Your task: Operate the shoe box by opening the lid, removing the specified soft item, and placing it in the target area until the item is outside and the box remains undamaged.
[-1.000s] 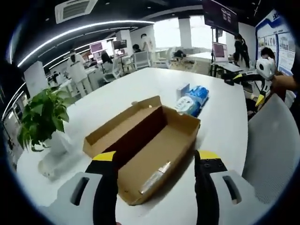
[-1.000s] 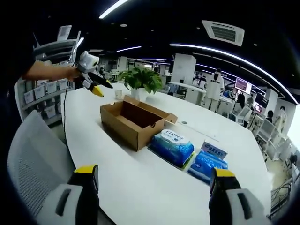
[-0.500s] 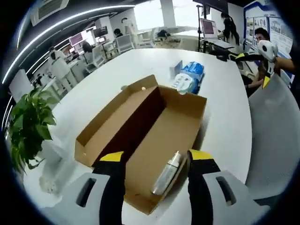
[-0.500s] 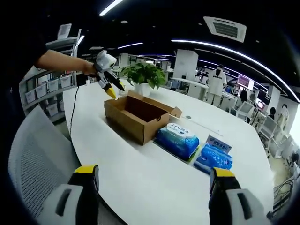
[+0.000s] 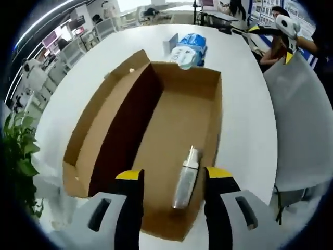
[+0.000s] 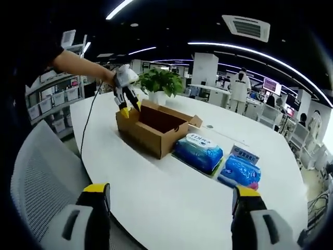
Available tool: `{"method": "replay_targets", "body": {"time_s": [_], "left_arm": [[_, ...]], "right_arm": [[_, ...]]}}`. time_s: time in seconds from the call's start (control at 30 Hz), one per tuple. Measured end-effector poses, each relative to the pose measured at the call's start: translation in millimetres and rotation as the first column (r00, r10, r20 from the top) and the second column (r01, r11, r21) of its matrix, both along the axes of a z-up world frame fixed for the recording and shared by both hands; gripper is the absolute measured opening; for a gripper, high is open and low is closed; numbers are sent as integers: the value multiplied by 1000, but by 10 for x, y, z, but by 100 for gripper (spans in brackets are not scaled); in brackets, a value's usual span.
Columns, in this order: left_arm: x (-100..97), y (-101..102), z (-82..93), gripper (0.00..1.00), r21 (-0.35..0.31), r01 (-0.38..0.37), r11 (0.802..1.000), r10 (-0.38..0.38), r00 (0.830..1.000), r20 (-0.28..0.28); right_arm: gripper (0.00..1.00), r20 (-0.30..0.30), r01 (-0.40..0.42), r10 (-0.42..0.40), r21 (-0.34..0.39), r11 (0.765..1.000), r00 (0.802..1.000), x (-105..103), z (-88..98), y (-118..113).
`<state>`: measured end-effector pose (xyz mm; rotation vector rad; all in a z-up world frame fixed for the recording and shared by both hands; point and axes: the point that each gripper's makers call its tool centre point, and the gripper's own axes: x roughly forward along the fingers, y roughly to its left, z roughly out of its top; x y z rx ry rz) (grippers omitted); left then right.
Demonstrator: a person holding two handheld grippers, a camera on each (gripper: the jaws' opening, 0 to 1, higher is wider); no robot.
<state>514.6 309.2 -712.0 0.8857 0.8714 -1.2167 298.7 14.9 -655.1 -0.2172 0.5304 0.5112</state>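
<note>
The box (image 5: 171, 130) lies open on the white table (image 5: 244, 130), its lid folded back flat along one long side. Inside, at the end nearest the left hand-held gripper (image 5: 169, 179), a slim packet (image 5: 186, 177) in shiny wrap lies lengthwise on the box floor, close to the long wall opposite the lid. By my reading this is the soft item to be taken out, though its wrap hides what it holds.

The left hand-held gripper hangs over that end of the box with its jaws spread apart and nothing between them; the packet sits in line with the gap. The right hand-held gripper (image 6: 169, 208) is well away from the box, over the table edge, jaws also wide and empty. In its view the left one shows at the far end of the box (image 6: 151, 130), and two blue wipe packs (image 6: 200, 152) lie just beside the box.

The step in hand looks to be the descent onto the packet. To do it well, come straight down with the jaws straddling the packet across its narrow width, near its middle so it does not droop. Keep the jaw on the wall side clear of the cardboard, since a catch there could tear or drag the box. Close gently, then lift straight up before moving sideways.
</note>
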Motion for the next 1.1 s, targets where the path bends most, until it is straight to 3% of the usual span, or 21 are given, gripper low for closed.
{"method": "replay_targets", "body": {"time_s": [0.2,0.43,0.63,0.87,1.1], "left_arm": [[50,18,-130,47,87,79,993,-79,997,-2],[15,-17,-240,46,128,139,982,-137,990,-28],[-24,-26,-372,46,202,207,957,-204,978,-36],[-29,2,-461,46,240,191,952,-188,981,-35],[6,13,-447,47,222,181,958,-176,984,-38]], "right_arm": [[98,-3,-1,1,-8,1000,1000,4,-21,-6],[98,-8,30,-30,0,1000,1000,3,-40,-78],[97,-19,50,-50,-4,999,999,21,-90,-127],[97,-11,65,-65,-2,998,998,30,-68,-152],[96,-6,79,-79,3,997,997,30,-65,-154]]}}
